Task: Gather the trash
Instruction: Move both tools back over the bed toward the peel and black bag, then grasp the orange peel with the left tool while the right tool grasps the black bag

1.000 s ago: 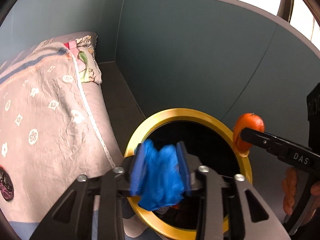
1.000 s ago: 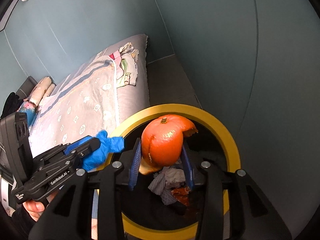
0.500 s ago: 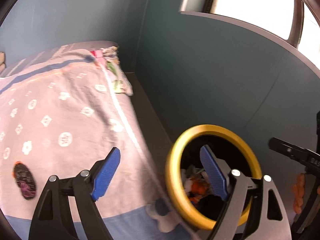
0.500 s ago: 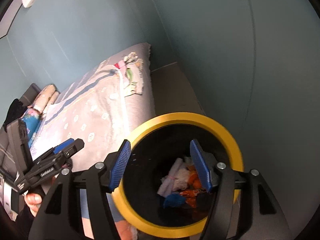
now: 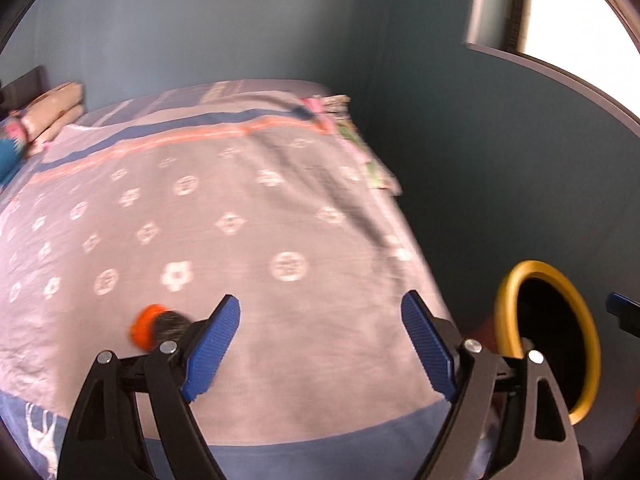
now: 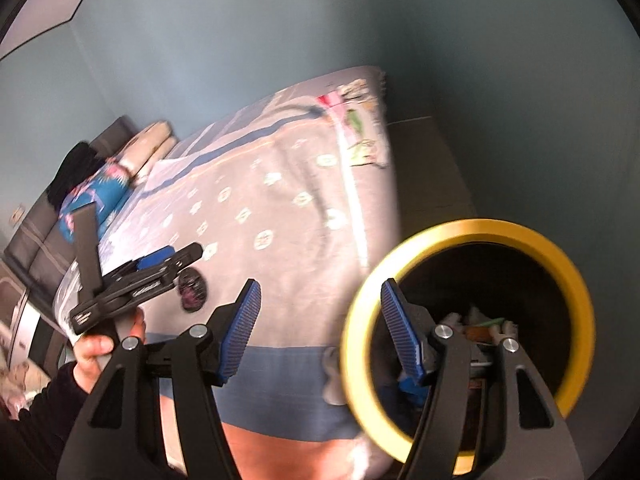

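My left gripper (image 5: 320,320) hangs open and empty over the grey patterned blanket (image 5: 280,216) on the bed. A dark round scrap with an orange edge (image 5: 154,326) lies on the blanket just left of its left finger. In the right wrist view this scrap (image 6: 193,289) sits just beyond the left gripper (image 6: 168,260), which a hand (image 6: 102,346) holds. The black bin with a yellow rim (image 6: 468,226) stands beside the bed, with crumpled trash (image 6: 484,322) inside. My right gripper (image 6: 320,308) is open and empty, its right finger over the bin's near rim. The bin (image 5: 505,320) shows at the right of the left wrist view.
Pillows (image 5: 52,108) lie at the head of the bed. A folded patterned cloth (image 6: 360,120) rests on the far corner. A dark strip of floor (image 6: 432,160) runs between the bed and the teal wall. A window ledge (image 5: 560,68) is up right.
Both grippers opened and dropped the blue glove and the orange peel into the bin. Both then swung left, away from the bin, the left one out over the bed.
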`<state>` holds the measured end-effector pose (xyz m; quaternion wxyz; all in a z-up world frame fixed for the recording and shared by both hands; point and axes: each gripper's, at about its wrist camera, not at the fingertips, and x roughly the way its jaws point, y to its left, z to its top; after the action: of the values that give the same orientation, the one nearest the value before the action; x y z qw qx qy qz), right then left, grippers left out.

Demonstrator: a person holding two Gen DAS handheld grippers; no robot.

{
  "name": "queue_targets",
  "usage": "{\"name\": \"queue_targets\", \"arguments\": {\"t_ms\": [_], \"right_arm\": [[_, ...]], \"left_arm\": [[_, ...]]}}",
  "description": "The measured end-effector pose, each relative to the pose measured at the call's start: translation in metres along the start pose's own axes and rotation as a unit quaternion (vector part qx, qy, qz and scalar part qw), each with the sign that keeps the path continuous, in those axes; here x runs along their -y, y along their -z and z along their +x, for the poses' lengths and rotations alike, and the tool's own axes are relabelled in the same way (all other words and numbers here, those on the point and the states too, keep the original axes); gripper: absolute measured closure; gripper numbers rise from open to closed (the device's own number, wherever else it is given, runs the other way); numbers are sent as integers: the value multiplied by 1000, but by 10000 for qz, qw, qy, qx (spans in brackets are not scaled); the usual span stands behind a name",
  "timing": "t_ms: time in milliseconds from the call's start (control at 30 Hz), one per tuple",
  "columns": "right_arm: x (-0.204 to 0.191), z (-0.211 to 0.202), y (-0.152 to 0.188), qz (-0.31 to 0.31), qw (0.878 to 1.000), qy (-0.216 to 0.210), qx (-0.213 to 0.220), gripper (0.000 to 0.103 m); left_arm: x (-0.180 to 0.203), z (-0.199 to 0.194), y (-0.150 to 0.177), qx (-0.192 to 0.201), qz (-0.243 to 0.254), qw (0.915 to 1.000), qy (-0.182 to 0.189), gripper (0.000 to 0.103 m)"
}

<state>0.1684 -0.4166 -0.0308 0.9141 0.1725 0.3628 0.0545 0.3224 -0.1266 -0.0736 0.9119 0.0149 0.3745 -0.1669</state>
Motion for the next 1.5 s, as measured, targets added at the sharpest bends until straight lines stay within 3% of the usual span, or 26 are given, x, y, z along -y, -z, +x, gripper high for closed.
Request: {"name": "queue_targets", "arguments": {"t_ms": [267,667,933,1067,1400,1500], "right_arm": [[-59,46,-1,-215,9983,-385,-386,43],[-143,155,7,-324,9852,-1070,-1299,43],[-178,209,14,-404,9769,-1165,-1747,43],[-188,232,16,-416,9734,-1205,-1901,43],[-191,272,17,-314,9662,-1315,-2197,43],[-192,281,19,-270,9637,-1367,-2275,43]], "left_arm": [[-89,2,10,-127,-212,9971,-714,23],[-181,34,32,-597,-366,9888,-1320,23],[-193,66,45,-1017,70,9856,-1352,23],[-198,76,47,-1151,10,9884,-988,24],[-190,104,44,-1212,221,9902,-655,24],[-192,114,41,-1211,106,9916,-449,32]]}}
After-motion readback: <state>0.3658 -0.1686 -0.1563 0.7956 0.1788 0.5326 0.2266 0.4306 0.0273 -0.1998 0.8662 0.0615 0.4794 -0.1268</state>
